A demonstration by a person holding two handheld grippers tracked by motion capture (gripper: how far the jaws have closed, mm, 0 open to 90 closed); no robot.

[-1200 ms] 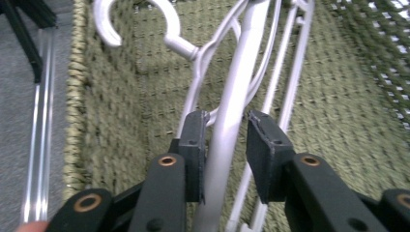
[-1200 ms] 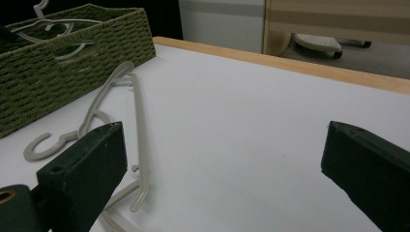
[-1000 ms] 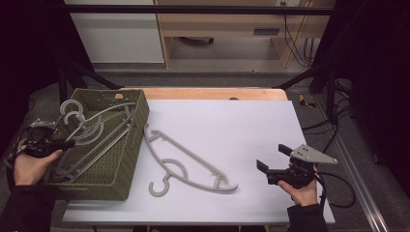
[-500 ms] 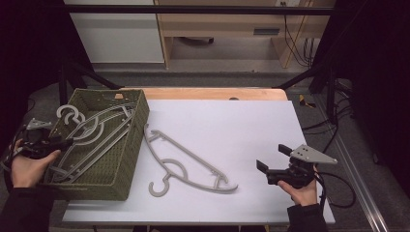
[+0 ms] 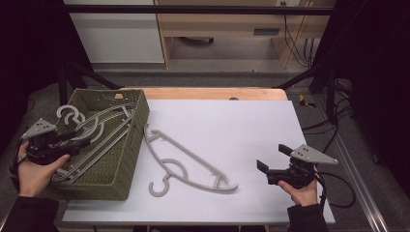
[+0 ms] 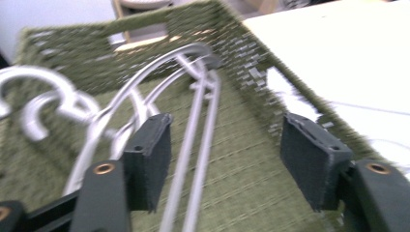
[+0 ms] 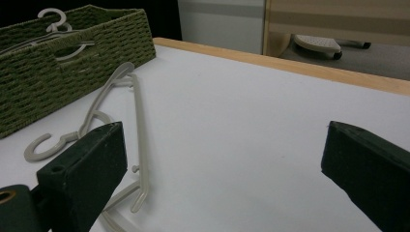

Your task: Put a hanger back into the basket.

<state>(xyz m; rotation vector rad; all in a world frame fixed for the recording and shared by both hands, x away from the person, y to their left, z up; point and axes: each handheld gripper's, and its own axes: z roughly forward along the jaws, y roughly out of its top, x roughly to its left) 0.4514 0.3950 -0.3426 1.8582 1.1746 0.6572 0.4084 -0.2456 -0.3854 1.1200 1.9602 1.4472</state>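
A green woven basket [image 5: 126, 159] stands at the table's left with several grey hangers [image 5: 104, 128] lying in it, their hooks [image 5: 67, 113] rising over its left rim. My left gripper [image 5: 80, 137] hovers over the basket's left side. In the left gripper view it [image 6: 232, 159] is open, and the hanger bars [image 6: 198, 125] run between the jaws without touching either pad. A pale hanger [image 5: 188, 164], possibly two overlapped, lies on the white table beside the basket. My right gripper [image 5: 273, 157] is open at the near right, well apart from that hanger [image 7: 138, 111].
The white table top [image 5: 232, 125] has a wooden strip [image 5: 212, 93] along its far edge. The basket's near wall [image 7: 58, 72] borders the hanger's left. Dark frame legs, cables [image 5: 338, 188] and a shelf unit stand beyond the table.
The hangers in the basket have shifted slightly toward the near left along with my left gripper. The right gripper and the hanger on the table have not moved.
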